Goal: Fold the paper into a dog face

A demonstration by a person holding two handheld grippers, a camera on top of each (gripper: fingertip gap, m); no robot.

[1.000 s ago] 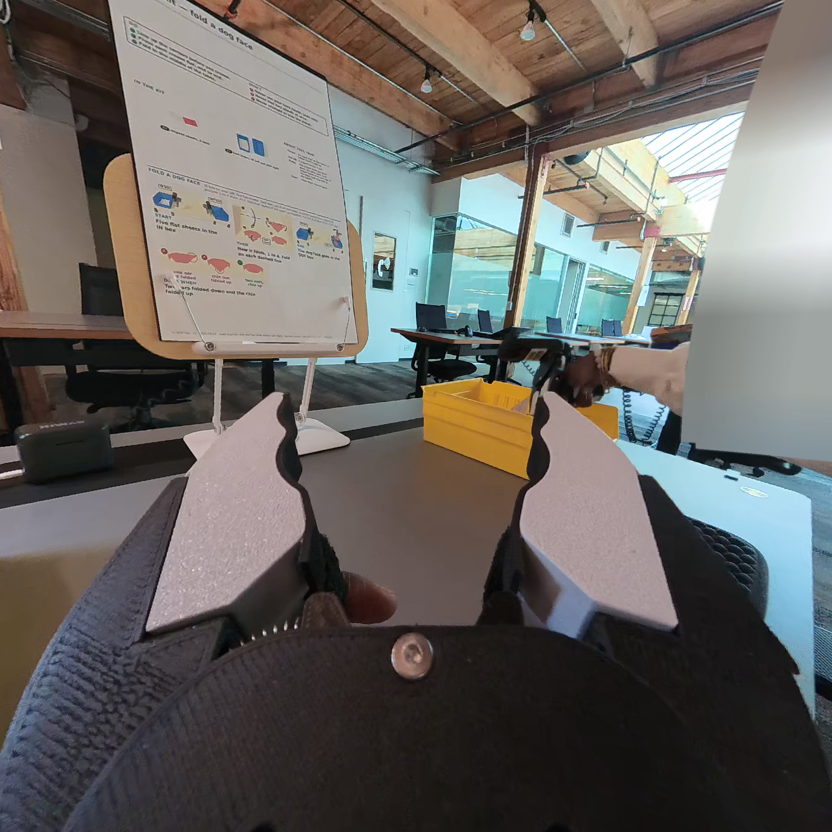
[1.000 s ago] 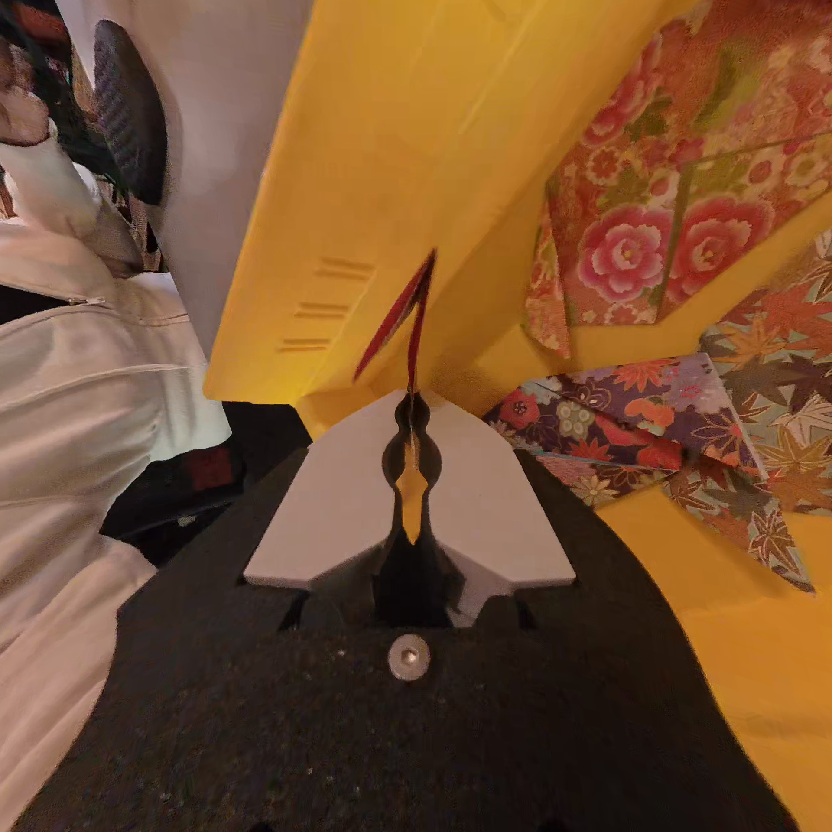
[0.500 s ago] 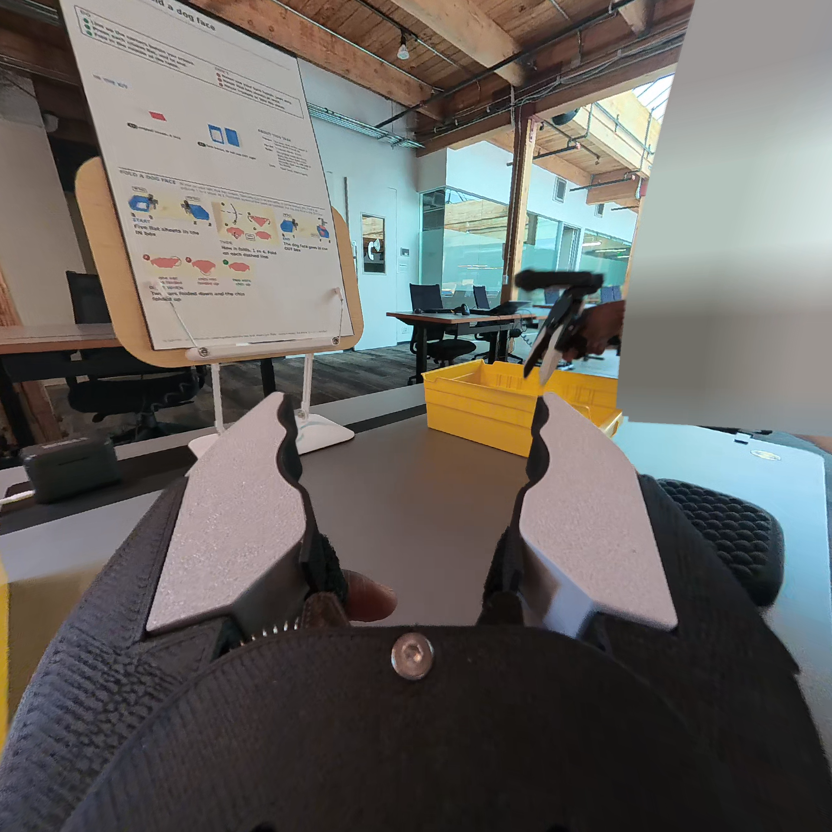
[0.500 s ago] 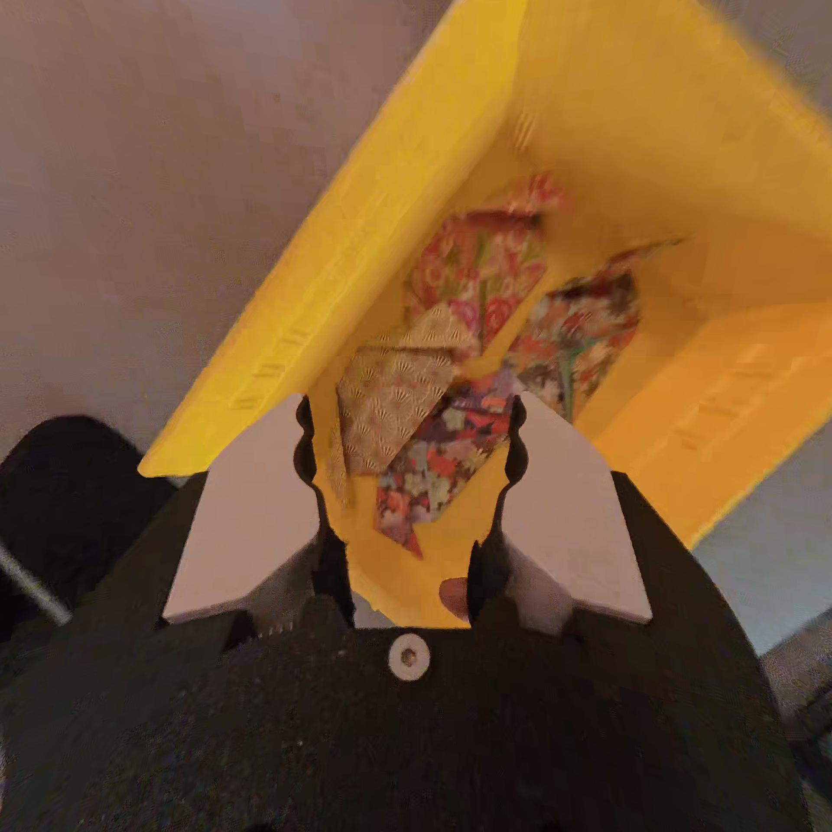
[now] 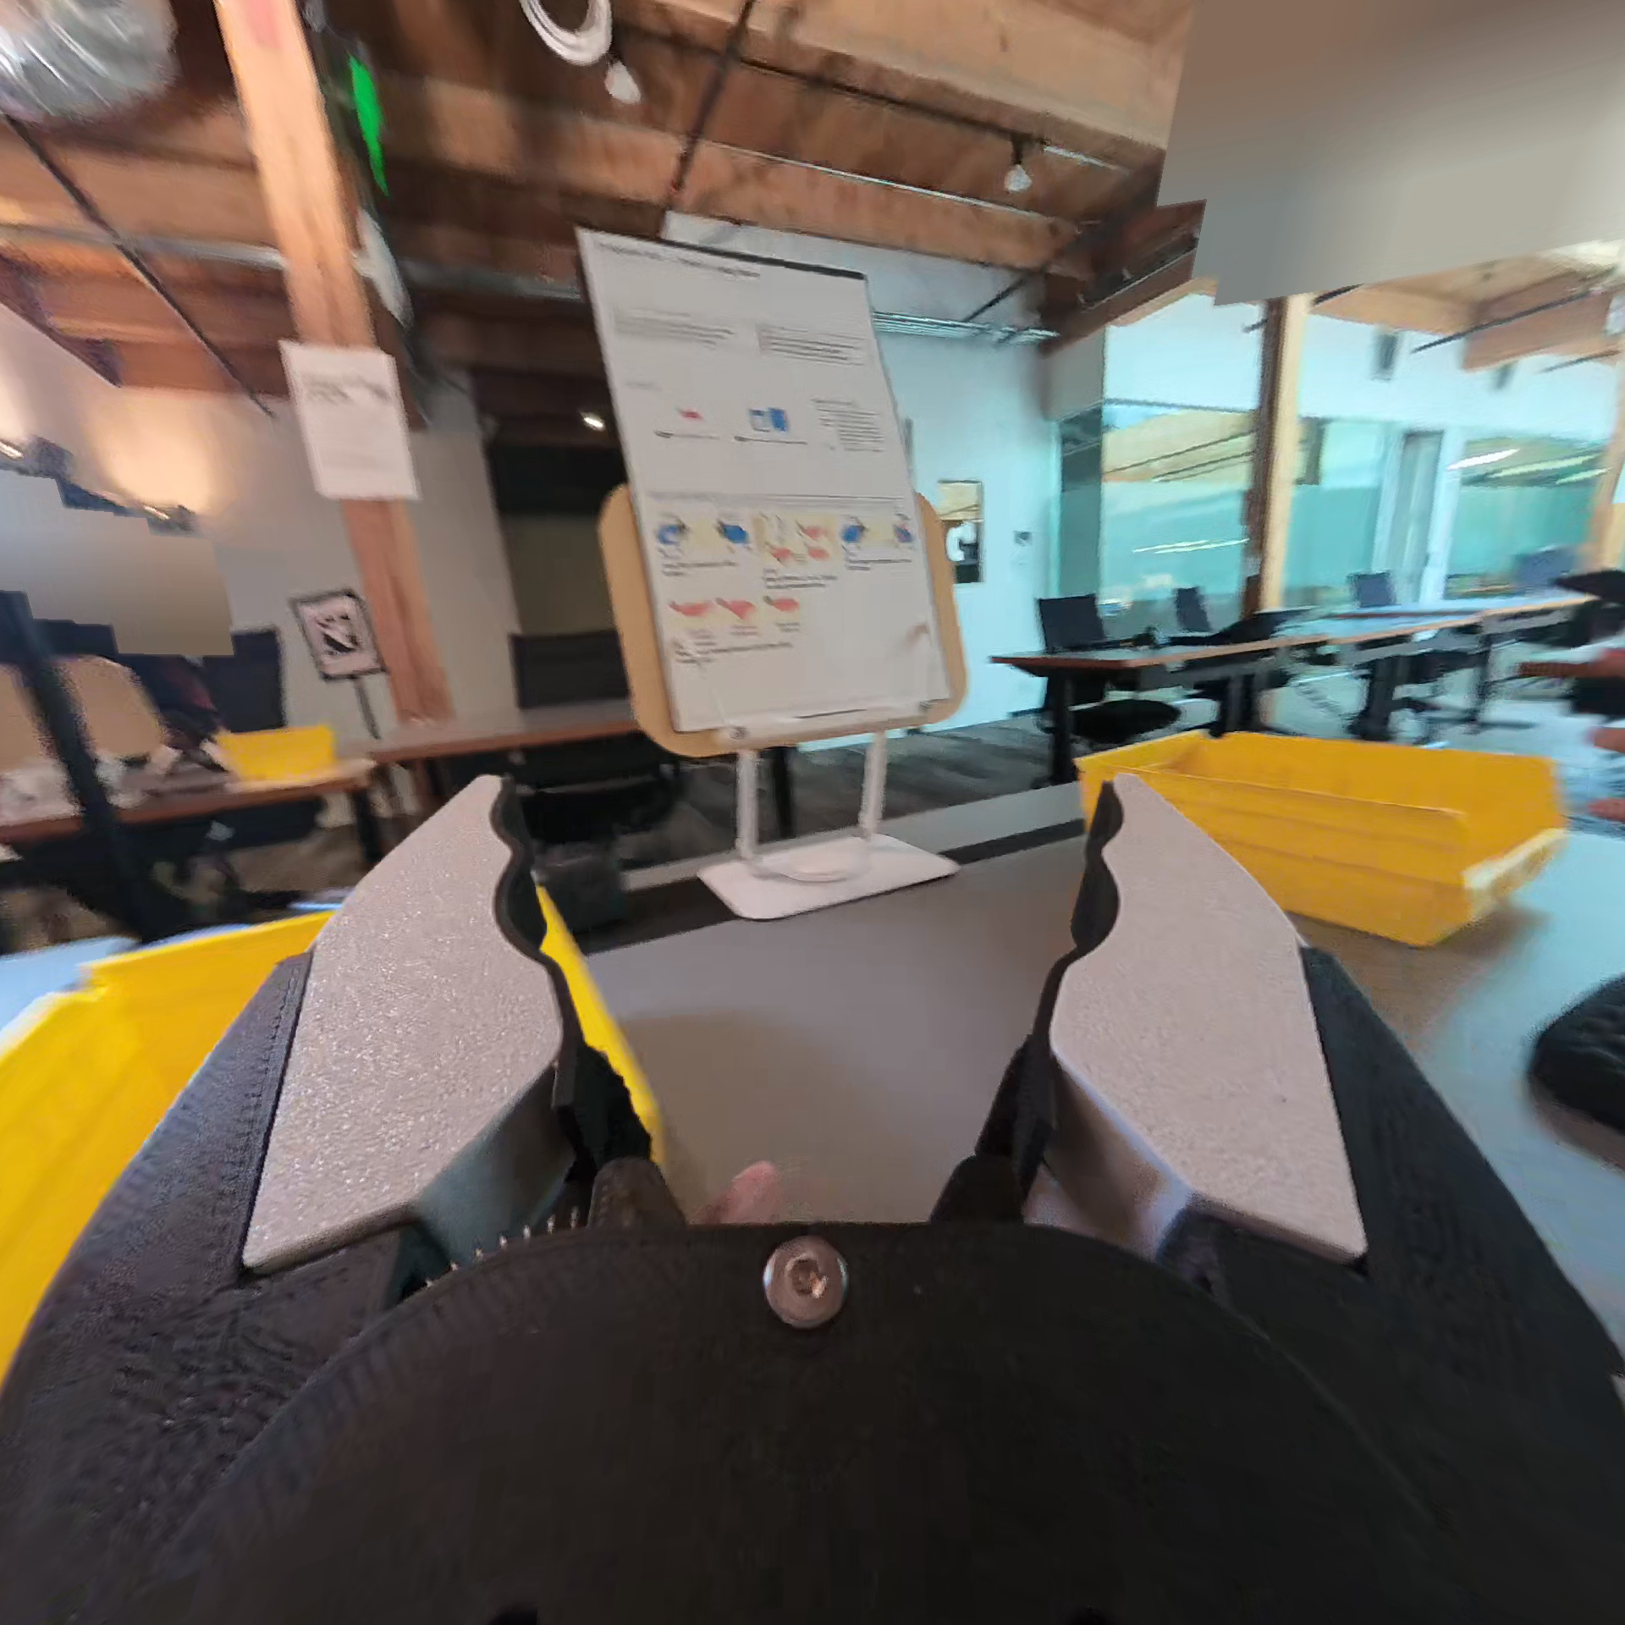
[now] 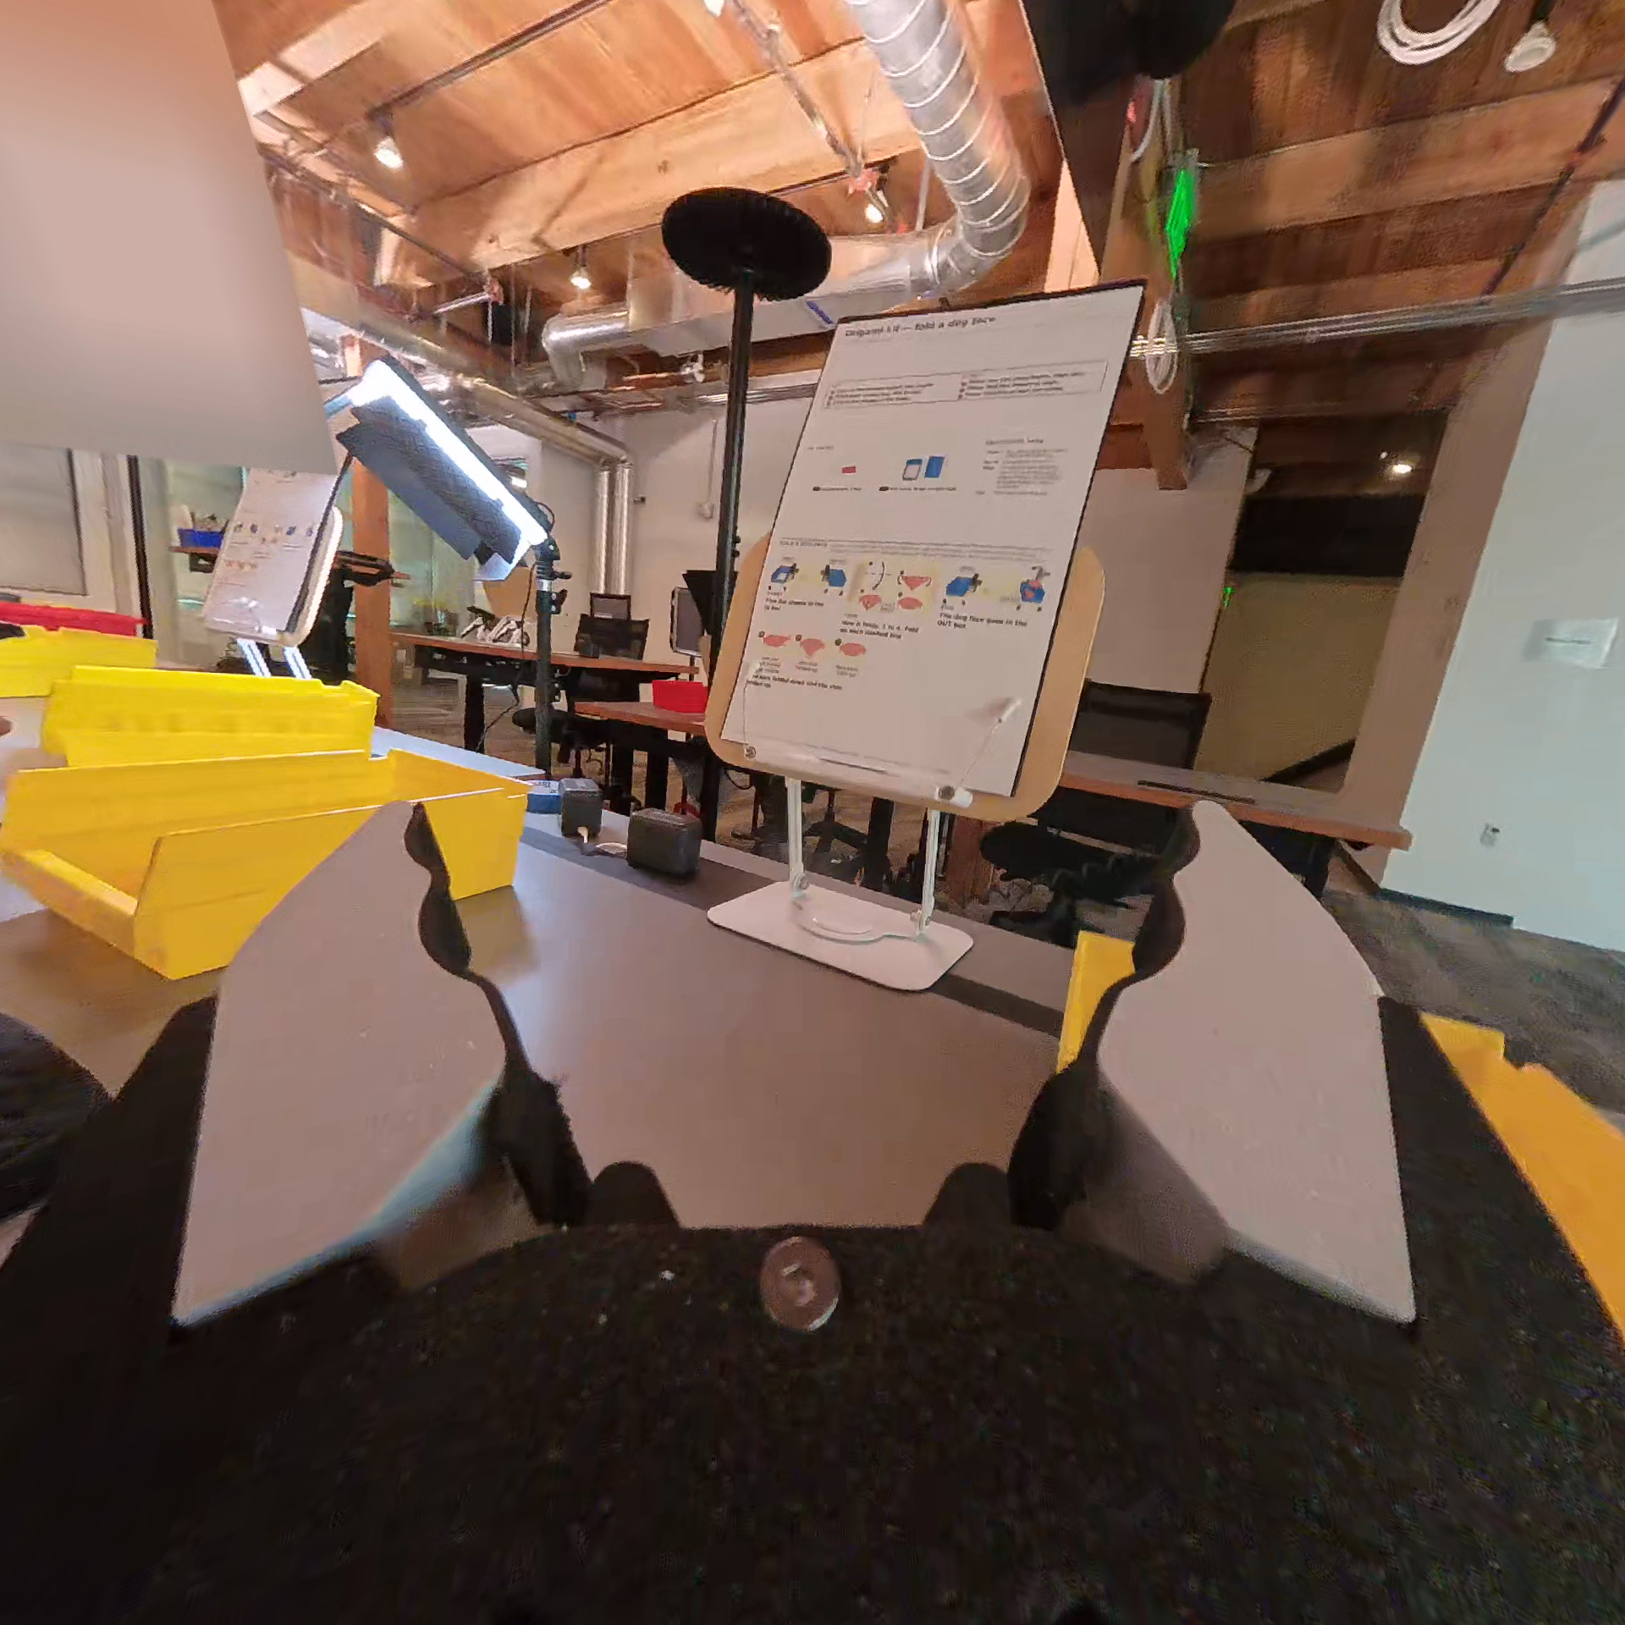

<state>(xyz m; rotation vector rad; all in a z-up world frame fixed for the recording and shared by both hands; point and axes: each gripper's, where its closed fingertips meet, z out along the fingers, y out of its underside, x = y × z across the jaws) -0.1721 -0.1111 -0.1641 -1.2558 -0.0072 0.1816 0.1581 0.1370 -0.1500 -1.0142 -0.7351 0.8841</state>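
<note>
No paper shows in either view now. My left gripper [image 5: 805, 809] is open and empty above the dark table mat [image 5: 835, 1011]. A yellow bin [image 5: 1319, 835] stands to its right, and another yellow bin [image 5: 105, 1055] lies close under its left finger. My right gripper [image 6: 809, 844] is open and empty over the same mat [image 6: 747, 1038]. It has a yellow bin [image 6: 220, 835] at its left and a yellow bin edge [image 6: 1495, 1143] close at its right. The insides of the bins are hidden.
An instruction sheet on a white stand [image 5: 765, 545] stands at the back of the table, also in the right wrist view [image 6: 923, 572]. Small dark boxes [image 6: 664, 840] sit near the back edge. A black padded object [image 5: 1583, 1055] lies at the far right.
My right gripper let go of the folded paper in the yellow bin, opened, and swung up and away to face the stand. My left gripper turned left, bringing a near yellow bin into view.
</note>
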